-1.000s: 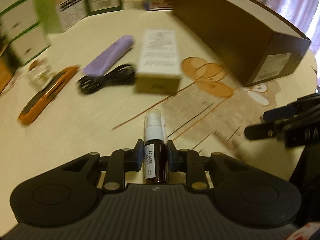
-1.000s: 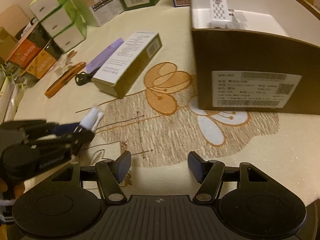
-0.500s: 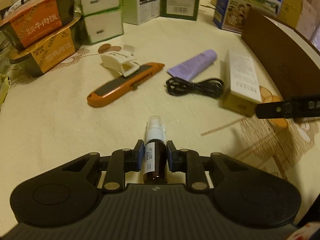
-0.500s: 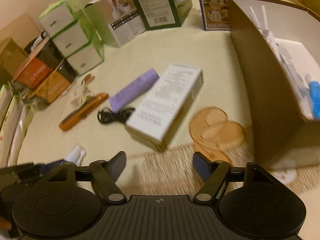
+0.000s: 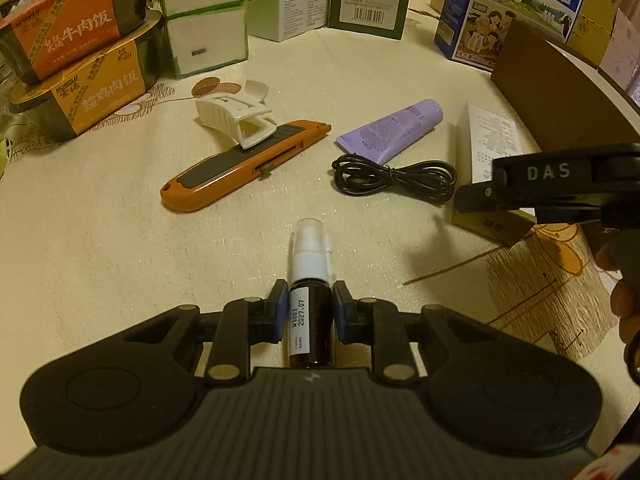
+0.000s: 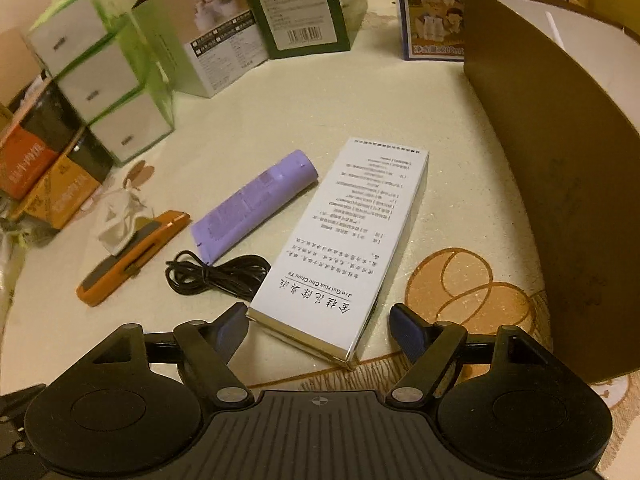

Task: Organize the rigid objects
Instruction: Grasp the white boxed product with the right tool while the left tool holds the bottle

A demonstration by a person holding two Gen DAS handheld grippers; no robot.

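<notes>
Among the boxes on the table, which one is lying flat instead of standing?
The long white box with printed text, beside the purple tube. It lies on its broad face; the green box and milk carton stand upright.

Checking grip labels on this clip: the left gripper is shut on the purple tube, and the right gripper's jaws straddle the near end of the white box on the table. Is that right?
Not quite. The left gripper is shut on a small brown spray bottle, as the left wrist view shows; the purple tube lies on the table. The right gripper does straddle the white box, its jaws closing without yet touching it.
</notes>
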